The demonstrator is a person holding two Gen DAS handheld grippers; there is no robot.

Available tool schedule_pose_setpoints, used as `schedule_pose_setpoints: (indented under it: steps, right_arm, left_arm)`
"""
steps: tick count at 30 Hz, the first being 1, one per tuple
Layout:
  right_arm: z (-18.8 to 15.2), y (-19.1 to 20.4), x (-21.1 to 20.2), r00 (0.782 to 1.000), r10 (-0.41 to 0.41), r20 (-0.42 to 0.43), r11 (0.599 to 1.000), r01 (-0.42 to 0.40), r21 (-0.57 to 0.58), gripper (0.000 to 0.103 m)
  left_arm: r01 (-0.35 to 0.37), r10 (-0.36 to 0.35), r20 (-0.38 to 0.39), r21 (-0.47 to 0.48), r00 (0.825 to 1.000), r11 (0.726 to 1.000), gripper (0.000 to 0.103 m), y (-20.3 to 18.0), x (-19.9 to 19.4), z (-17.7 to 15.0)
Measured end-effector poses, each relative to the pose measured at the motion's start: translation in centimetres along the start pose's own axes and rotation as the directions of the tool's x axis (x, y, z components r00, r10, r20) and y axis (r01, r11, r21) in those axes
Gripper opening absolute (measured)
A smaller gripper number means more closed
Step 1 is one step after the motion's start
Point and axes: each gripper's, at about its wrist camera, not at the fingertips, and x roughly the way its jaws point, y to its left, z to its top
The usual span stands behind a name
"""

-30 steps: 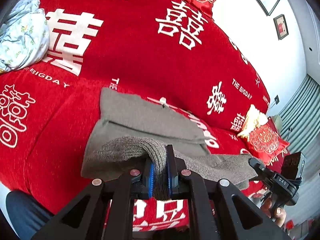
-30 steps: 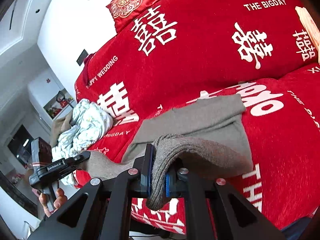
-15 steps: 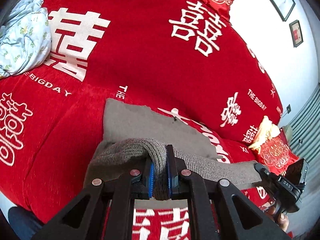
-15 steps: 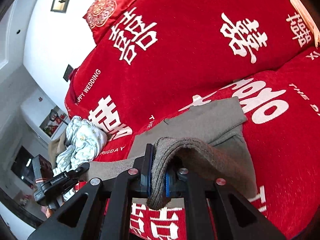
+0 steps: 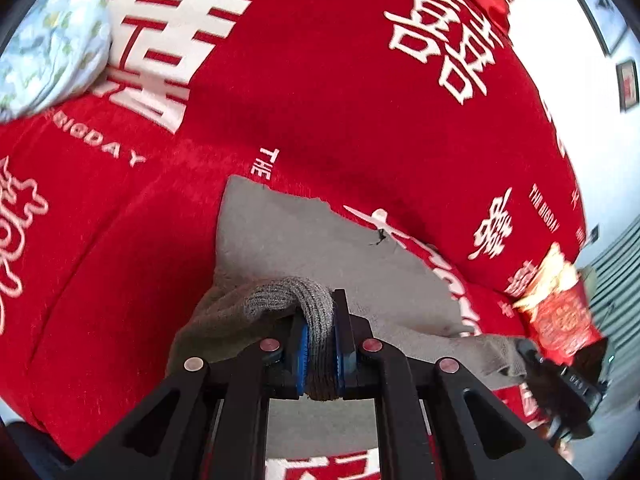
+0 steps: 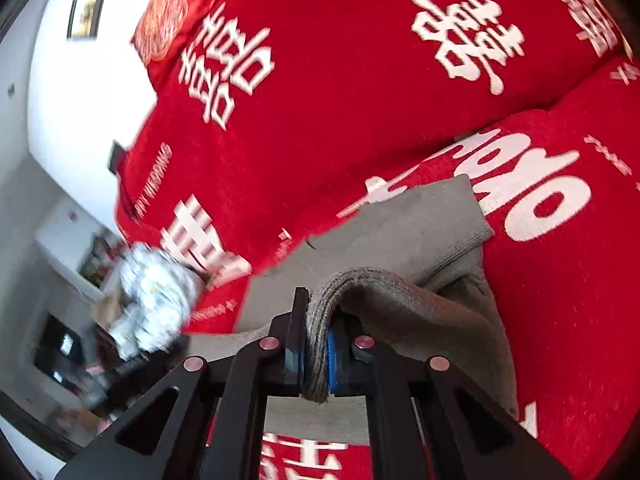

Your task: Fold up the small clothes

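A grey knit garment [image 5: 320,248] lies on a red sofa cover, its far part flat on the seat. My left gripper [image 5: 320,354] is shut on its ribbed near hem at one corner. My right gripper [image 6: 316,354] is shut on the ribbed hem at the other corner, and the garment [image 6: 404,236] spreads beyond it. The hem stretches between the two grippers above the seat. The right gripper also shows at the right edge of the left wrist view [image 5: 532,356], holding the hem end.
The red sofa cover [image 5: 320,80] with white lettering fills both views. A crumpled pale floral cloth [image 5: 48,40] lies at the left end of the seat. A small red cushion [image 5: 560,312] sits at the right end. White wall with framed pictures [image 6: 86,10] behind.
Both grippers have carried the ribbed hem forward over the flat part of the garment, toward the sofa back. Less of the flat grey part shows beyond the hem.
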Motion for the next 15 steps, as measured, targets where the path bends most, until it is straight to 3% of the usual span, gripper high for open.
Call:
schedule_pose_setpoints:
  steps: [2,5,15]
  right_arm:
    - [0.2,-0.3,0.3,1.000,0.006,0.011,1.000,-0.006,0.024,0.008]
    - [0.9,-0.7,0.3,0.998,-0.048,0.032,0.999,0.047,0.024,0.008]
    - [3.0,-0.4,0.3,0.997,-0.064,0.041,0.998,0.063,0.013,0.008]
  left_arm:
    - [-0.016,0.016,0.012,0.027,1.000,1.000,0.011,-0.5,0.1,0.1]
    - [-0.043,0.042,0.006,0.035,0.999,0.998,0.011,-0.6,0.3,0.8]
    - [-0.052,0.051,0.012,0.068,0.999,0.996,0.011,-2.2,0.7,3.1]
